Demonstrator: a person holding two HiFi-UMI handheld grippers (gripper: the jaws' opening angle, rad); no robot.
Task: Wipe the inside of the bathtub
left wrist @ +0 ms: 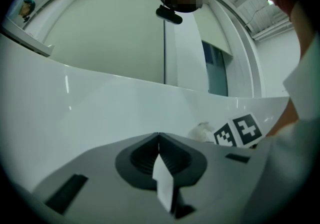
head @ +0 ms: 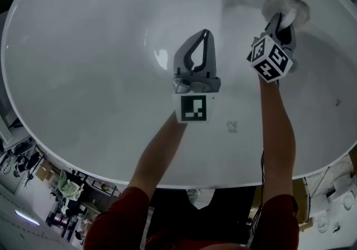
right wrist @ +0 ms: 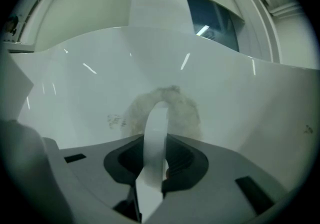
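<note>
Cloth inside bathtub, between right gripper jaws

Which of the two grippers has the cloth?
The right gripper, the one up against the bathtub wall with the grey cloth at its tips. The left gripper is shut and carries no cloth.

I am counting one white bathtub. Two grippers are reaching inside the bathtub: the left gripper is hanging over the bathtub's middle, and the right gripper is pointing at the bathtub's far side. Two cubes are riding on them, the left marker cube and the right marker cube. One greyish cloth is sitting at the bathtub's far side, at the right gripper's jaws. Two bare forearms, the left forearm and the right forearm, are crossing the bathtub's near rim. Two small dark marks, the nearer mark and the side mark, are showing on the bathtub's inner surface.
</note>
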